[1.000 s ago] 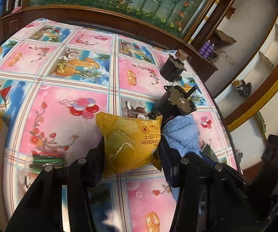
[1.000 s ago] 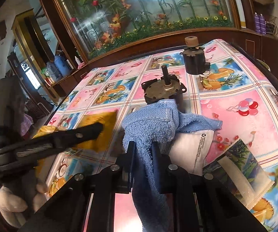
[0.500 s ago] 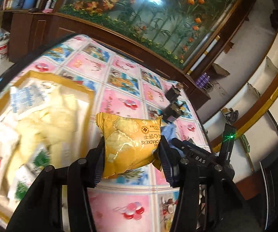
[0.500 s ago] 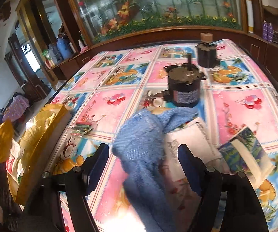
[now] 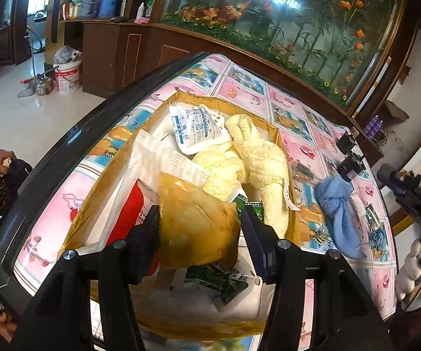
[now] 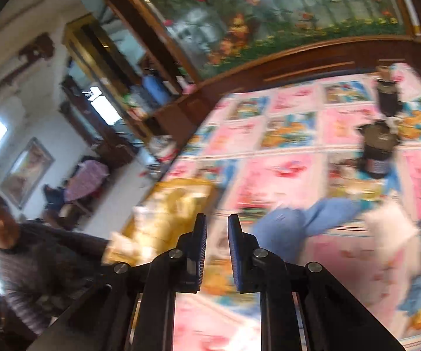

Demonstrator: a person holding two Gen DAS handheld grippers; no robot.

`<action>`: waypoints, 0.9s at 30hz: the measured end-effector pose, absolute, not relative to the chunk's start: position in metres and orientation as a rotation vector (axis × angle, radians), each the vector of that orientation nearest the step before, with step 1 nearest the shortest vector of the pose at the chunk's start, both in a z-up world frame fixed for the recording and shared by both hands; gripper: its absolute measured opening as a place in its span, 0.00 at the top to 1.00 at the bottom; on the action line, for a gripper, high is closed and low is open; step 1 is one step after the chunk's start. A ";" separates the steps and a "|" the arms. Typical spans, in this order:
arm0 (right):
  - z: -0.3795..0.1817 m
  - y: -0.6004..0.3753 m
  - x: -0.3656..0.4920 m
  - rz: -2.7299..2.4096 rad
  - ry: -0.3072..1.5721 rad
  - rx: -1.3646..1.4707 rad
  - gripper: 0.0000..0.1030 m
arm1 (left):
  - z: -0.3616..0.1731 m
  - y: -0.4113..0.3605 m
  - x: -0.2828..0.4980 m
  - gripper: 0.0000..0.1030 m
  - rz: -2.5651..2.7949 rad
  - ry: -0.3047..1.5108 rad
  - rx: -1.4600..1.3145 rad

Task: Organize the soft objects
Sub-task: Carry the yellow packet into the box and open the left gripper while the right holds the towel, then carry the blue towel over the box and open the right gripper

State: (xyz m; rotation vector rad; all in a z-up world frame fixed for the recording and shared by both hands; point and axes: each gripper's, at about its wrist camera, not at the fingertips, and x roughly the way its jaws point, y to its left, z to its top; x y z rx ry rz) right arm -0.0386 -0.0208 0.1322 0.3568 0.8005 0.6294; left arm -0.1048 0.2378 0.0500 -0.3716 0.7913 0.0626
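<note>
The left gripper (image 5: 200, 228) clenches a yellow cracker packet (image 5: 196, 228) above the yellow box (image 5: 99, 187); inside lie a cream towel (image 5: 257, 158), a white sachet (image 5: 198, 128), a red packet (image 5: 131, 210) and a green packet (image 5: 219, 278); the right gripper (image 6: 217, 250) is nearly closed on nothing; a blue towel (image 5: 337, 213) lies on the patterned tablecloth (image 5: 312, 137) beside the box.

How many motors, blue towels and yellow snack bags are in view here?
Motors: 2
Blue towel: 1
Yellow snack bag, held in the left tongs: 1
Total: 4
</note>
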 end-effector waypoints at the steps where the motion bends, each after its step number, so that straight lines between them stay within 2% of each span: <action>1: 0.138 -0.006 -0.040 0.658 0.797 0.349 0.85 | 0.051 0.238 -0.107 0.43 0.056 0.781 -0.366; 2: 0.142 0.009 -0.041 0.675 0.793 0.319 0.85 | 0.051 0.241 -0.110 0.39 0.050 0.771 -0.366; 4: 0.145 0.038 -0.041 0.654 0.780 0.212 0.81 | 0.053 0.246 -0.117 0.39 0.041 0.755 -0.389; 5: 0.142 0.047 -0.040 0.616 0.784 0.164 0.65 | 0.055 0.250 -0.120 0.39 0.032 0.747 -0.411; 7: 0.128 0.055 -0.035 0.497 0.800 0.065 0.42 | 0.059 0.257 -0.131 0.39 0.005 0.719 -0.457; 8: 0.120 0.054 -0.035 0.434 0.803 0.026 0.40 | 0.062 0.261 -0.136 0.39 -0.006 0.703 -0.471; 12: 0.082 0.027 -0.036 0.280 0.863 -0.021 0.40 | 0.070 0.274 -0.156 0.29 -0.040 0.617 -0.501; 16: 0.053 0.011 -0.025 0.264 0.920 -0.001 0.40 | 0.072 0.273 -0.155 0.28 -0.084 0.587 -0.508; 17: 0.047 0.008 -0.020 0.270 0.927 0.018 0.44 | 0.072 0.271 -0.154 0.28 -0.092 0.587 -0.508; 19: 0.034 -0.003 -0.009 0.294 0.976 0.119 0.65 | 0.072 0.267 -0.153 0.28 -0.104 0.589 -0.511; 22: 0.041 -0.020 -0.013 0.340 0.960 0.273 0.66 | 0.074 0.271 -0.158 0.28 -0.102 0.576 -0.527; 27: 0.097 -0.016 -0.039 0.486 0.852 0.413 0.66 | 0.069 0.286 -0.162 0.28 -0.093 0.557 -0.588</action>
